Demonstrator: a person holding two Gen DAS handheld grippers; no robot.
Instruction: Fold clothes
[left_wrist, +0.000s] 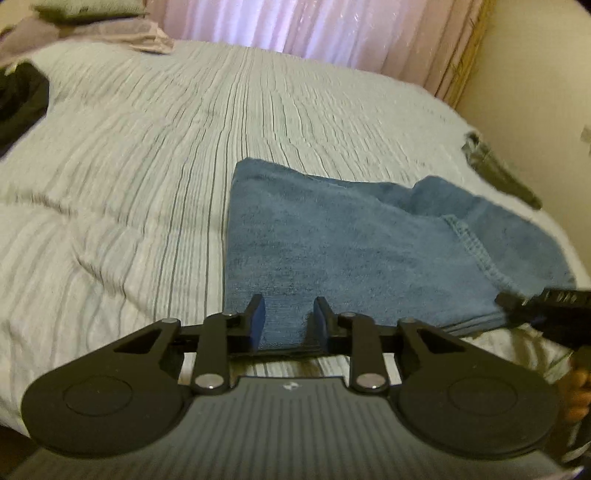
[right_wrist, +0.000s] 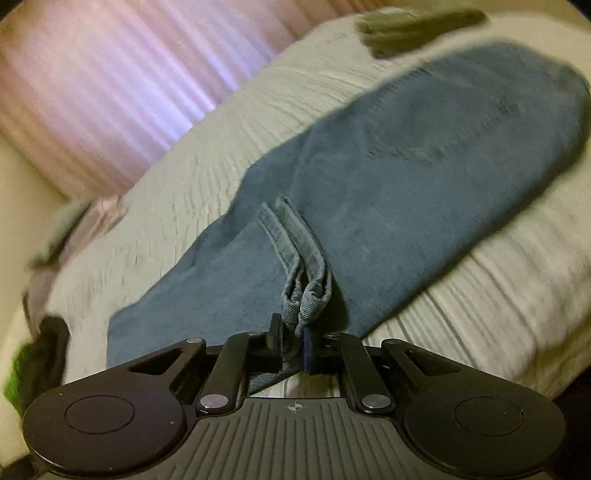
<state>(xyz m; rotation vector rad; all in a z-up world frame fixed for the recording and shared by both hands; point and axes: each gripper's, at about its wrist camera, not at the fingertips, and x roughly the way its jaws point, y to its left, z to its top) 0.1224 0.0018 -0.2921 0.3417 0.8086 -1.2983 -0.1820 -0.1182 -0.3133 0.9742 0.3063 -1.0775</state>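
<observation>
Lying flat on the striped bedspread (left_wrist: 140, 155), the blue garment (left_wrist: 332, 251) is folded over w/ a stitched hem (left_wrist: 476, 243) showing; fabric is fuzzy, denim-blue. No brand, label or legible writing on it; only a small crosshair mark on each gripper body. Left gripper (left_wrist: 290, 317): fingers slightly apart over the garment's near edge, cloth between them; whether the pads press it, cannot tell. Right gripper (right_wrist: 291, 332): fingers nearly together, pinching a bunched hem fold at the garment's near edge. Beyond the garment: olive cloth (right_wrist: 413, 26), pink curtain (left_wrist: 295, 26).
</observation>
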